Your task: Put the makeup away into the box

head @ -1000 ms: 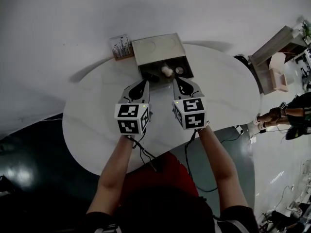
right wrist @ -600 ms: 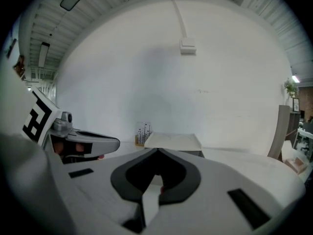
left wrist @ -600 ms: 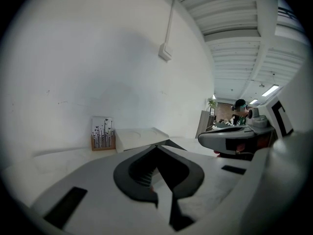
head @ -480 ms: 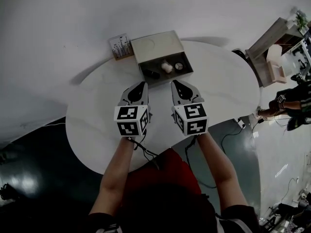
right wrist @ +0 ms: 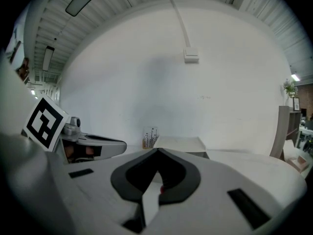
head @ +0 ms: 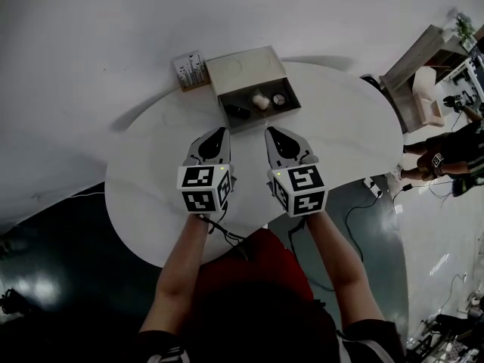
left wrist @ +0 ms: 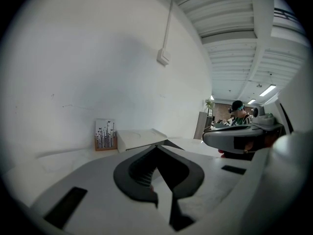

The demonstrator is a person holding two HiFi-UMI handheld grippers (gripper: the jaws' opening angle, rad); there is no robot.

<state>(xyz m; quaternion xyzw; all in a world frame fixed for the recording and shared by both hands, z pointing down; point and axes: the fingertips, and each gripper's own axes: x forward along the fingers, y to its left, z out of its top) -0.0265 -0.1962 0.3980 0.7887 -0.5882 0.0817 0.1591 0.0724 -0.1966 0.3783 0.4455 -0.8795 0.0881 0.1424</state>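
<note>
One box (head: 246, 70), three cosmetics (head: 259, 101) (head: 279, 100) (head: 240, 113), two grippers (head: 220, 131) (head: 271, 131)

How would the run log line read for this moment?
stage: makeup in open box | left tool: shut, empty | right tool: shut, empty | place: over table, short of box

L gripper (head: 220, 131), R gripper (head: 271, 131): closed

My bench (head: 144, 180): white, rounded top. Standing on it at the far edge, one open beige box (head: 243, 72). A small printed card block (head: 189, 71) sits just beside its left.
</note>
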